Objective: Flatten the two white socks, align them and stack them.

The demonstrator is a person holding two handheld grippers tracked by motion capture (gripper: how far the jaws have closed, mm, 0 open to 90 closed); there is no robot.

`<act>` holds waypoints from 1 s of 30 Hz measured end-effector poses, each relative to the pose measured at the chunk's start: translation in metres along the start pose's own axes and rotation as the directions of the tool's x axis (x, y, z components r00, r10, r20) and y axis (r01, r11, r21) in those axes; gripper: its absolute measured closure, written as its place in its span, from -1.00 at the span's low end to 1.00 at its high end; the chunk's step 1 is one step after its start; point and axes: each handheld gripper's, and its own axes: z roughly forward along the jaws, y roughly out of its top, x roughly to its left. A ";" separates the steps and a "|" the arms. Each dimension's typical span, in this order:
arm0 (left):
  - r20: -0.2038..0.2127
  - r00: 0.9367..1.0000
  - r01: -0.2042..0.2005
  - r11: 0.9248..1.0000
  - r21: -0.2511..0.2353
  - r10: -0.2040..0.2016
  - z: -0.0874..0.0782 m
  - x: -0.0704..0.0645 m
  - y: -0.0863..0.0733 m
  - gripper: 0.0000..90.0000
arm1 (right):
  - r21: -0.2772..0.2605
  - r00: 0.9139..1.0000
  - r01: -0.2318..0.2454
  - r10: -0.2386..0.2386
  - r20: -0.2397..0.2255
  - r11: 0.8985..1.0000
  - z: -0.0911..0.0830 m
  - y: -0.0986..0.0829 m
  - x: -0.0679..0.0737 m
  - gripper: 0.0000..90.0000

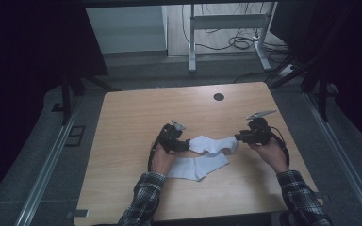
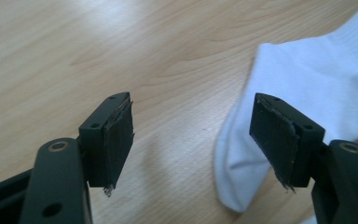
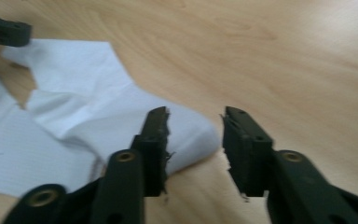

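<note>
Nearest me, two plaid sleeves (image 1: pixel 143 197) come in over the front edge of the wooden counter (image 1: pixel 122 122). My left hand (image 1: pixel 161 160) and right hand (image 1: pixel 269 153) each hold a black gripper low over the wood.

Just beyond the left hand a flat white sock (image 1: pixel 195 167) lies on the counter. A second white sock (image 1: pixel 214 143) lies a little farther back, stretched between the two grippers and overlapping the nearer one.

The left gripper (image 1: pixel 181 145) sits at that farther sock's left end. In the left gripper view its jaws are spread wide over bare wood, with the rounded sock end (image 2: pixel 307 93) beside and behind the right-hand jaw, not pinched.

The right gripper (image 1: pixel 240 138) is at the sock's right end. In the right gripper view its jaws are also parted, the sock's tip (image 3: pixel 186 135) lying by one jaw, nothing clamped.

Farther back, a dark round hole (image 1: pixel 218 97) sits near the counter's far edge. Beyond, a metal desk frame (image 1: pixel 226 28) and loose cables (image 1: pixel 242 43) are on the floor.
</note>
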 end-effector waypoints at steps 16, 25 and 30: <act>0.038 0.999 -0.014 1.000 0.000 0.014 0.001 0.000 -0.004 0.04 | 0.094 0.970 0.169 -0.182 0.163 0.981 0.038 -0.016 0.021 0.77; 0.073 0.997 0.027 1.000 0.003 -0.027 -0.001 0.010 -0.007 0.02 | 0.074 0.977 0.159 -0.168 0.129 0.984 0.035 -0.019 0.014 0.75; 0.121 0.993 -0.006 1.000 0.021 0.003 0.006 -0.001 -0.009 0.01 | 0.069 0.978 0.158 -0.165 0.124 0.985 0.035 -0.020 0.013 0.74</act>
